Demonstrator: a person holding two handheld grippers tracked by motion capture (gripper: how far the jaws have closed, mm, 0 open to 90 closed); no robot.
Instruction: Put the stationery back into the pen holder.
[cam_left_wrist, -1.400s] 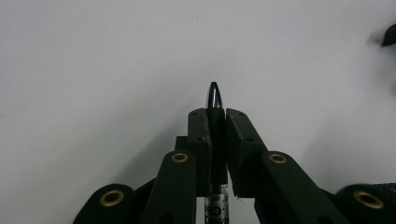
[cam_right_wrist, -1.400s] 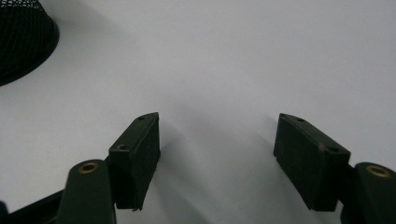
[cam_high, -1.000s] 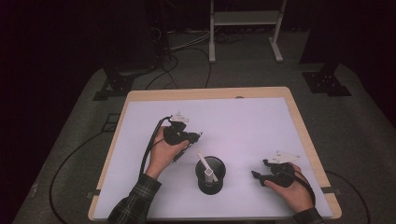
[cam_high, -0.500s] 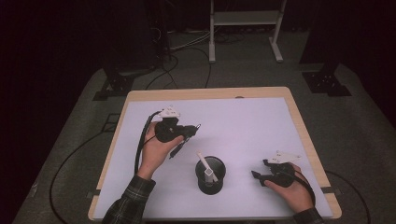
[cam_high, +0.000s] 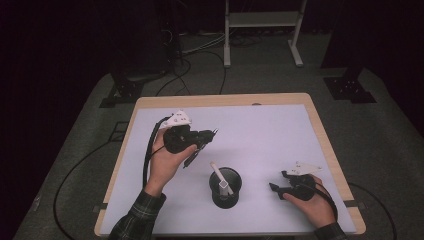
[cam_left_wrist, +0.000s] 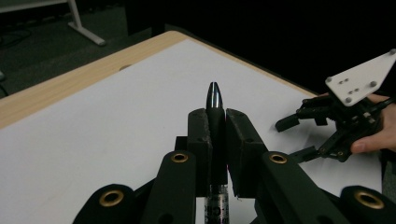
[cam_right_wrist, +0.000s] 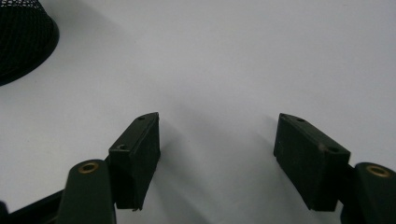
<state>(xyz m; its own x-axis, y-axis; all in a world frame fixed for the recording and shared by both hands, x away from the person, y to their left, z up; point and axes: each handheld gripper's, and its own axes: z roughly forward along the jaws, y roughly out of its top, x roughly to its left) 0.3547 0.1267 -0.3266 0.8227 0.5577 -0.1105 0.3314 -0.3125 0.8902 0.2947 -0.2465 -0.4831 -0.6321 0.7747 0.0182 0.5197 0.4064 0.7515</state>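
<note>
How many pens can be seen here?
2: a black pen clamped in the left gripper, and a white one standing in the black mesh cup. The cup may hide more.

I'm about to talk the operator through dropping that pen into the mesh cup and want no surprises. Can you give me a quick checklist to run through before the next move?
1. Pen gripped: ok. The left claw is shut on the black pen, its pads on both sides of the barrel.
2. Pen lifted off the table: ok, its lower end hangs in the air.
3. Mesh cup upright: ok.
4. Room in the cup: ok. It holds one white marker leaning toward the left side.
5. Right claw out of the way: ok. It is open, empty and low on the table to the right of the cup.
6. Pen lined up over the cup: not ok, it is up and to the left.
</note>
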